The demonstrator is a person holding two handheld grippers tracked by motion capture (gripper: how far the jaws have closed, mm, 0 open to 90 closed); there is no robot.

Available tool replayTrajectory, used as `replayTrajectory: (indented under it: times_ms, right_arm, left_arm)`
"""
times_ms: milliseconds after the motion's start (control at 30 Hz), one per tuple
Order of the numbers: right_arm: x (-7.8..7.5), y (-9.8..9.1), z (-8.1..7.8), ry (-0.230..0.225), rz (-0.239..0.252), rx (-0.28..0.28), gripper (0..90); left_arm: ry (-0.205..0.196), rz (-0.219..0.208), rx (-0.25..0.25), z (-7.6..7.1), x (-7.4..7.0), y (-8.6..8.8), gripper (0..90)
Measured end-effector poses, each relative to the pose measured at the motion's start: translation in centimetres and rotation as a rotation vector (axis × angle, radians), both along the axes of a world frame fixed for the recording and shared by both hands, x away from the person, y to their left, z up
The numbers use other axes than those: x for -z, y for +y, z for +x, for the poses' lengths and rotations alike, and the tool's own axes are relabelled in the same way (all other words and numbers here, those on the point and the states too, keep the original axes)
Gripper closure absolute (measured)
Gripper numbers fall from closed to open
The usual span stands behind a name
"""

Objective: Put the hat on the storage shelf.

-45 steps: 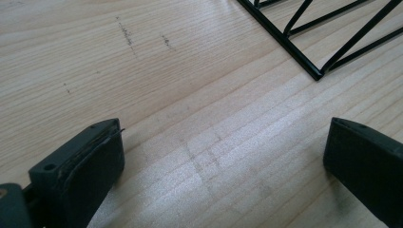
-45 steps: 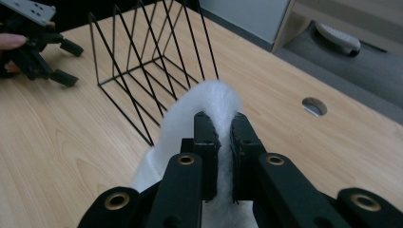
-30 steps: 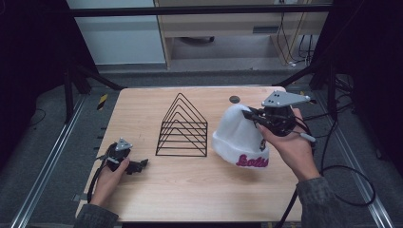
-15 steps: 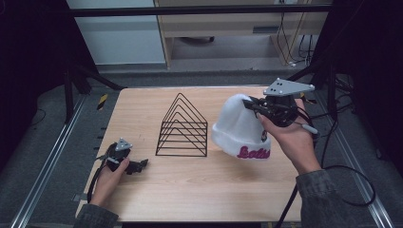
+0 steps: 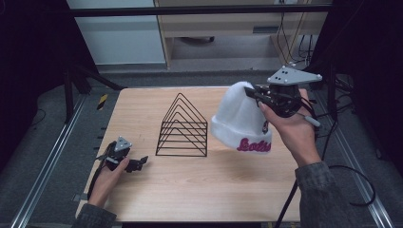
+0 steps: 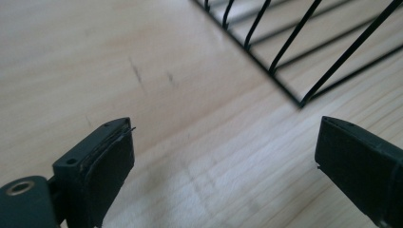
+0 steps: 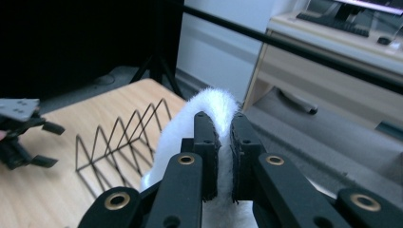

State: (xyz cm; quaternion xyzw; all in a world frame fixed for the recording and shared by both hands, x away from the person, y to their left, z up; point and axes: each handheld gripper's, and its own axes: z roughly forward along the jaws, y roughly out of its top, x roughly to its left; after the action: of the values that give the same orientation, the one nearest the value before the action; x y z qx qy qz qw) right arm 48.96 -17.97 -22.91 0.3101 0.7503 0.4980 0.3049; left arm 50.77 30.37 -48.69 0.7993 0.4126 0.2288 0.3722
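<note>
Nearest you, your left hand-held gripper [image 5: 138, 163] lies low on the wooden tabletop [image 5: 199, 190] at its front left. Its jaws stand wide apart with nothing between them, though they have just been closing a little; the left gripper view shows bare wood under them. Just beyond it stands the black wire rack [image 5: 183, 128], upright near the middle of the tabletop, its corner close ahead of those jaws. Farther right, your right hand-held gripper [image 5: 254, 92] has its jaws pinched together on the crown of the white beanie [image 5: 240, 121]. The beanie hangs from that grip above the tabletop, right of the rack, pink lettering on its cuff.
</note>
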Motion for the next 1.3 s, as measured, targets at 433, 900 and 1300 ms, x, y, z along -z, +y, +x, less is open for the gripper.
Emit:
replayTrajectory:
  times_ms: [433,900,1300]
  right_arm:
    - [-4.4,2.1,1.6,-0.092,0.008,-0.004,84.2]
    - [-6.8,4.7,2.6,-0.160,0.076,-0.051,84.2]
    - [-7.2,7.7,3.9,-0.169,0.130,-0.111,84.2]
  left_arm:
    - [-0.091,-0.013,0.073,-1.0,-8.3,-1.5,5.2]
    - [-0.197,-0.035,0.167,-0.7,-16.5,-5.7,7.9]
    - [-0.223,-0.068,0.198,0.3,-18.4,-8.4,17.6]
